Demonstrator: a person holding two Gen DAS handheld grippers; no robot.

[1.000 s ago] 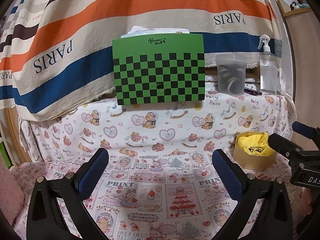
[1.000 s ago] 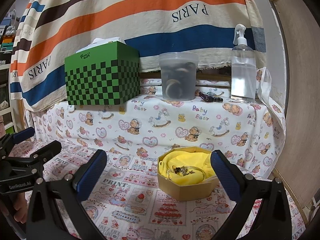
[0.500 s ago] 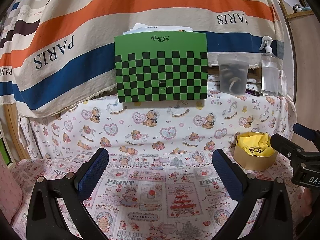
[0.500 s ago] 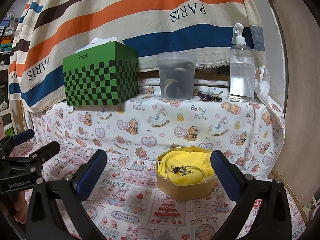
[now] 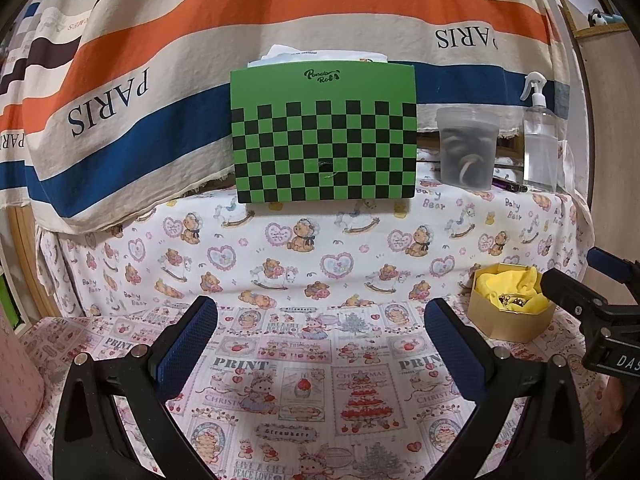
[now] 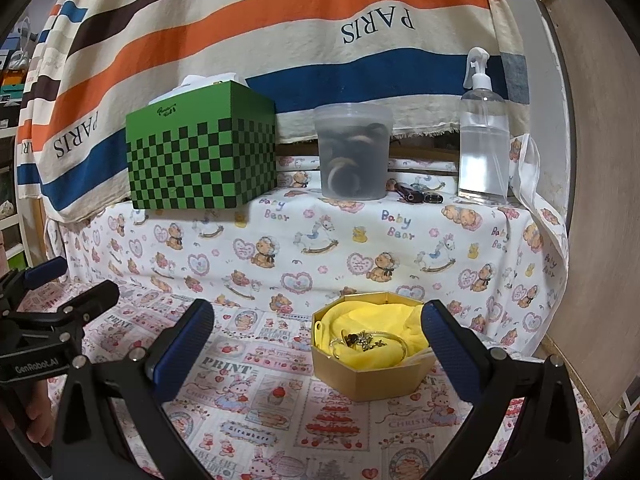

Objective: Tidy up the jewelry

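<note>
The left tongs (image 5: 320, 320) were spread wide and held nothing, hanging above the cloth printed with strawberries and Christmas trees (image 5: 304, 392) that covered the desk. The right tongs (image 6: 318, 320) were likewise released and bare, their blue-padded fingers (image 6: 184, 344) standing to either side of the gold octagonal box (image 6: 368, 380) in that view, though not touching it. The box sat on the printed cloth toward the right side of the desk, near the wooden panel (image 6: 592, 240). It was lined with yellow fabric (image 6: 376, 320), and the jewelry (image 6: 362, 338) lay in a small tangle on top of that lining, with a thin bangle curving around dark and silvery pieces; the separate items were too small to tell apart. From the left camera the same box (image 5: 512, 320) showed at the far right, partly behind the right tongs' arm. On the raised ledge behind, draped in the teddy-bear cloth (image 6: 320, 248), stood a green checkered tissue box (image 6: 200, 160), a cloudy plastic tub (image 6: 352, 152) with rings of something coiled inside, a dark pen-like object (image 6: 412, 194), and a clear spray bottle (image 6: 484, 140). A striped fabric marked PARIS (image 6: 280, 32) hung behind them all.
</note>
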